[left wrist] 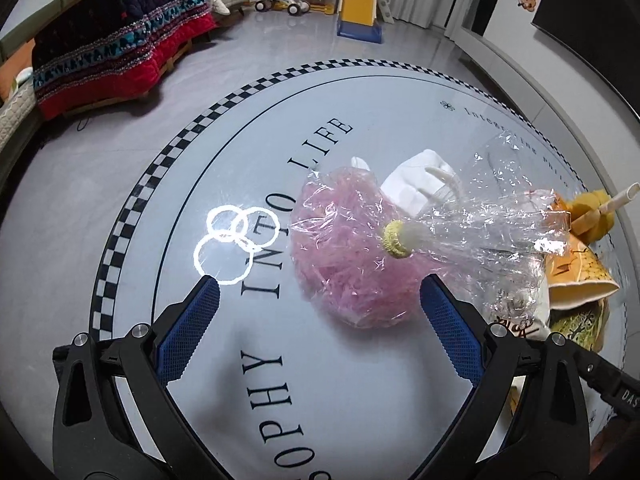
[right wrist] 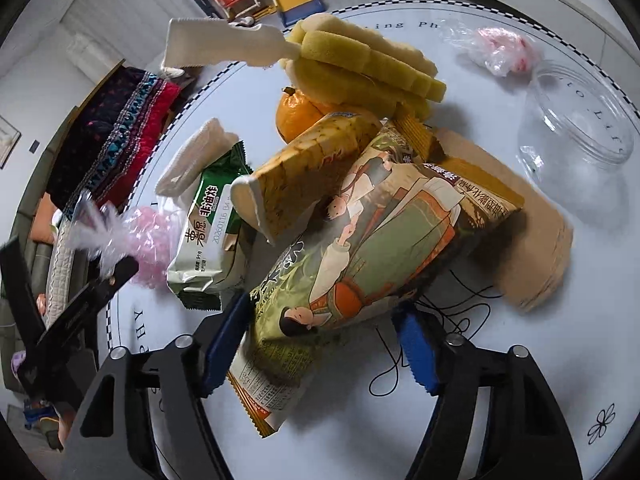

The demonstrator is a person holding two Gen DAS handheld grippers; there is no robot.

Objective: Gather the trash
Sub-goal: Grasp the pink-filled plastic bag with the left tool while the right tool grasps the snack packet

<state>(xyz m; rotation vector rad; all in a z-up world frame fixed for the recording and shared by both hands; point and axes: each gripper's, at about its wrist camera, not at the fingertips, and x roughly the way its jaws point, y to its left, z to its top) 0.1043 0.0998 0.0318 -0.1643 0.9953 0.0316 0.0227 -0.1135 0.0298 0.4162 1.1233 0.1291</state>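
Note:
My left gripper (left wrist: 320, 286) is open over the round glass table (left wrist: 360, 380). Just past its fingertips lies a pink cellophane bag (left wrist: 344, 256) with a gold tie (left wrist: 396, 240) and a clear crinkled top (left wrist: 500, 220). In the right wrist view that bag (right wrist: 148, 240) lies beside the left gripper's black body. My right gripper (right wrist: 320, 332) stands open around a green illustrated snack packet (right wrist: 348, 264). The packet leans on a trash pile; one pad is at its edge, the other a narrow gap away. The pile includes a yellow packet (right wrist: 304, 176) and a green-and-white packet (right wrist: 212, 236).
An orange (right wrist: 296, 120), a yellow sponge brush (right wrist: 360, 68), white tissues (right wrist: 192, 160), brown paper (right wrist: 536, 240) and black string (right wrist: 440, 320) crowd the pile. A clear jar (right wrist: 576, 120) and crumpled plastic (right wrist: 500, 50) lie beyond. A blanket-covered sofa (left wrist: 120, 48) and toys (left wrist: 360, 4) stand past the table.

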